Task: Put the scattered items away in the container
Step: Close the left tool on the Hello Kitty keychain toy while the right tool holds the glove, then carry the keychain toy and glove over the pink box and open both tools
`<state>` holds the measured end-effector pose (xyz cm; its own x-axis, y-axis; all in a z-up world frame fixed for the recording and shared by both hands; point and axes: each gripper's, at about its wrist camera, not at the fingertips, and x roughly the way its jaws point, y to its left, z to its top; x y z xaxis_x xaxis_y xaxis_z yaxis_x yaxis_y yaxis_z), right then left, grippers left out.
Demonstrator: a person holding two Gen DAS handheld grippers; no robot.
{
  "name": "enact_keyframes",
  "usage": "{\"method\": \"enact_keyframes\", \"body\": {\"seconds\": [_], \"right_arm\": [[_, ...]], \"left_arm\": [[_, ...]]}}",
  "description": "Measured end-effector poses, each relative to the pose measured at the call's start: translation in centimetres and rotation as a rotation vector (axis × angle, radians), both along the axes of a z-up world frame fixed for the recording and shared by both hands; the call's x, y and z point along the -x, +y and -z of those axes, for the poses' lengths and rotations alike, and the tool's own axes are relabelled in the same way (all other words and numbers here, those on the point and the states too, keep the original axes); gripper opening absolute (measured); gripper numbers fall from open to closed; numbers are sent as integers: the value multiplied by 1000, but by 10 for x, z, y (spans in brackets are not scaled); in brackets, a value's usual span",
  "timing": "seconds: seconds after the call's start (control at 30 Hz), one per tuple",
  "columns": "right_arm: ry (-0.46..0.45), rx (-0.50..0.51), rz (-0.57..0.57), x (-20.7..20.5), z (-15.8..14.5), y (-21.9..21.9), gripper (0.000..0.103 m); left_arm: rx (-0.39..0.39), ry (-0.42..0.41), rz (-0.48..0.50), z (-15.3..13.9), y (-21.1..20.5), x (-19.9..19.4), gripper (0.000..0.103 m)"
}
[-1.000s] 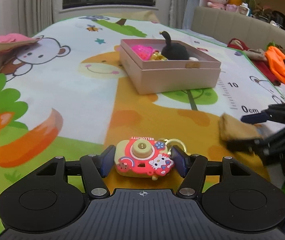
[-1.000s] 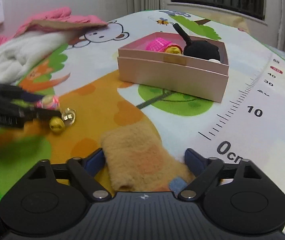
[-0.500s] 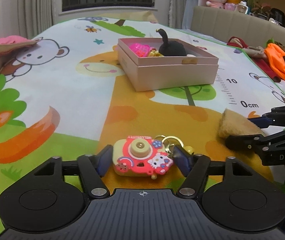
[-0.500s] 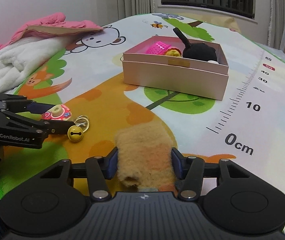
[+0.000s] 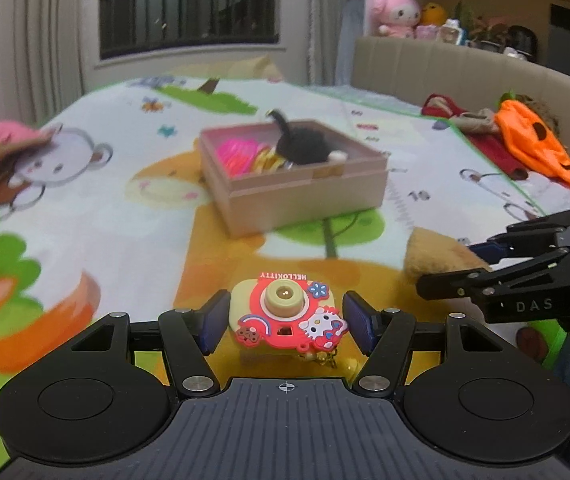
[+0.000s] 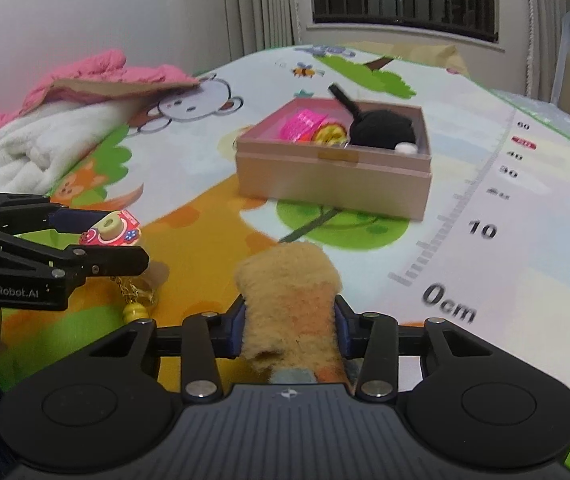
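The camera keychain point(image 5: 285, 316), red and cream with a cartoon cat face, sits between the blue pads of the left gripper point(image 5: 287, 320), which is clamped on its two sides; its gold chain and bell point(image 6: 135, 310) hang free below, clear of the play mat point(image 5: 85, 200). The tan plush piece point(image 6: 291, 308) is pinched between the pads of the right gripper point(image 6: 289, 330), whose jaws are closing further into the soft pile, and it stands up out of the grip, off the mat. The pink box point(image 6: 337, 176) lies ahead of both tools, open-topped, already holding a black fuzzy toy point(image 6: 383, 130), a pink item and a yellow one. Assessment: the pick-up step is complete for both items and the carry to the box is in hand. The next move calls for bringing each gripper over the box rim, above the free space, before release. The dangling chain could catch on the near wall.
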<state>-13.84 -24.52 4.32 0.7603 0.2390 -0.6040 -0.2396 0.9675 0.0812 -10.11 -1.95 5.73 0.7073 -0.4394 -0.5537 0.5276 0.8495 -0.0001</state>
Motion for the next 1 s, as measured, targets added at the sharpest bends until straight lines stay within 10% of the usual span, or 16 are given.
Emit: {"method": "enact_keyframes", "body": {"seconds": [0.43,0.57,0.77,1.0], "right_arm": [[-144,-256,53,-107,-89,-54,42],[-133,-374,86,-175,-97,-72,63],[-99,-339,183,-205,-77,-83,75],[-158,-200,175,-146,-48,-72,100]], "left_arm": [[45,-210,27,-75,-55,-93,67],[102,-232,46,-73,-76,-155,67],[141,-135,24,-46,-80,-203,90],[14,-119,-114,-16,-54,-155,101]]}}
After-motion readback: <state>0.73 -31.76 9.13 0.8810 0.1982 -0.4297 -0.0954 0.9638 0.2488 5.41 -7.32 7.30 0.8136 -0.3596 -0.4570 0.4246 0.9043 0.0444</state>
